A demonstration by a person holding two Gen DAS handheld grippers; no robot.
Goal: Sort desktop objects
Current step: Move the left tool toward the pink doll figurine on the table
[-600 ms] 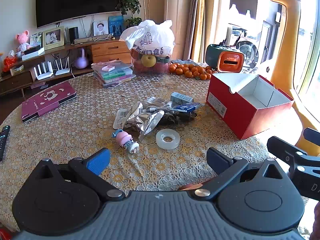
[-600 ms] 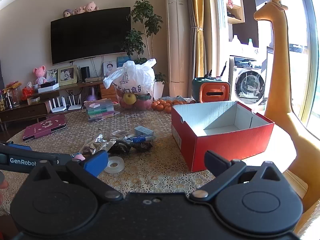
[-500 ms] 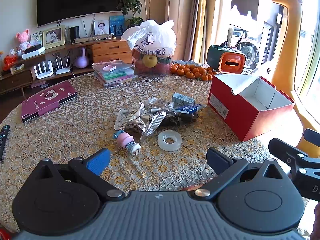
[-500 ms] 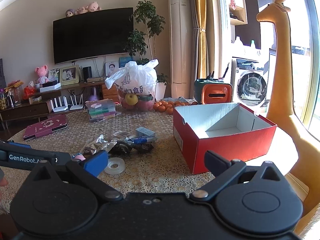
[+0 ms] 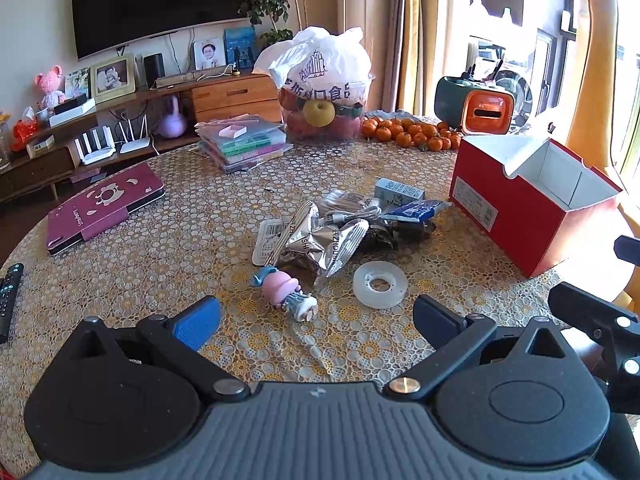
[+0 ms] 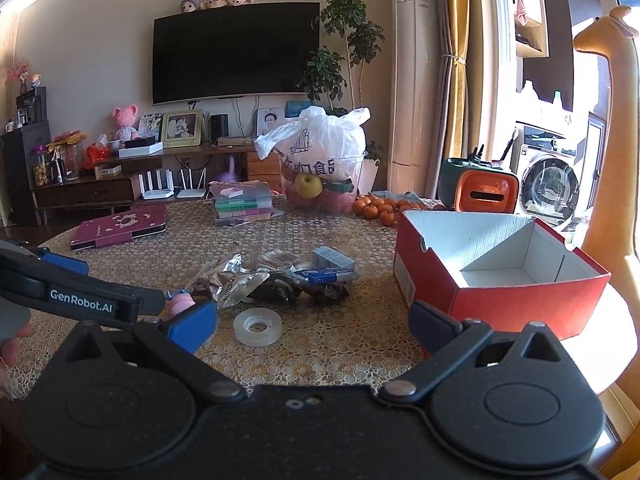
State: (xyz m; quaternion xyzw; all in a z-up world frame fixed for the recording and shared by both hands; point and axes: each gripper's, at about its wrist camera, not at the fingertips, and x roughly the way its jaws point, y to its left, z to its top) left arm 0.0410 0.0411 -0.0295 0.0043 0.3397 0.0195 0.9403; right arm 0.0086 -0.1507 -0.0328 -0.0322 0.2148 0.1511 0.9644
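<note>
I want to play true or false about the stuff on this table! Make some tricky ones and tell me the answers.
1. The red box is open, with nothing seen inside. True.
2. The tape roll sits inside the box. False: it lies flat on the tablecloth.
3. The left gripper holds the pink toy figure. False: its jaws are open and empty; the figure lies on the table.
4. Small oranges are piled behind the box. True.
5. The right gripper is open. True.
</note>
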